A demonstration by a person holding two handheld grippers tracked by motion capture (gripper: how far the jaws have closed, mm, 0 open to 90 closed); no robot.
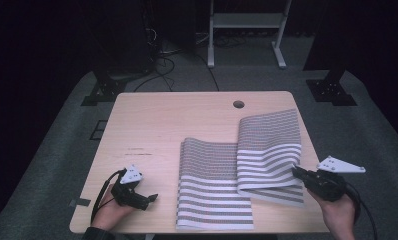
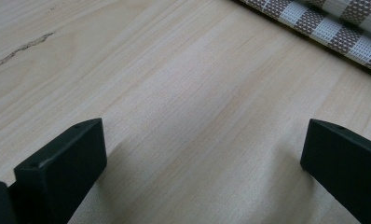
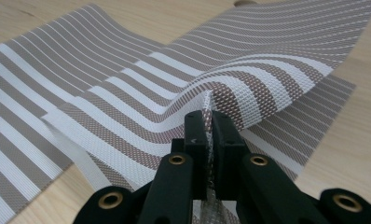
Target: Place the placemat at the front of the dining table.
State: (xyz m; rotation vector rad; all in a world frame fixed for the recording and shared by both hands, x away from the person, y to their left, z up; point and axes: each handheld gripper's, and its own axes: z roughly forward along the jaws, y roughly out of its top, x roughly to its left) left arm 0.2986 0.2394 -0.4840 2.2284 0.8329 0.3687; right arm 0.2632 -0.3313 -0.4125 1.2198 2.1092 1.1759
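Two jaws of your right gripper (image 3: 210, 135) are pressed together on the near edge of the upper striped mat (image 3: 249, 79), the woven edge pinched flat between the pads. In the high view that right gripper (image 1: 296, 171) sits at the mat's (image 1: 269, 150) right front edge, with your hand behind it at the table's (image 1: 152, 120) near right corner. The pinched edge is raised off the wood and the mat humps up just beyond the pads, while its far end lies flat toward the back of the table near the round hole (image 1: 238, 104).

This mat overlaps a second striped mat (image 1: 209, 185), which lies flat to its left and reaches the near edge of the table. Your left gripper (image 1: 149, 198) rests on the bare wood left of that lower mat, jaws spread wide with nothing between them; from its own camera, the left gripper (image 2: 202, 154) faces clear tabletop, the mat's corner (image 2: 323, 23) well apart at the upper right.

I judge you are at the lifting stage, having secured the grip and begun to peel the top mat away. The next move calls for carrying the edge high enough to clear the lower mat without dragging it. Keep the pinch firm, since the stiff weave could slip out sideways.
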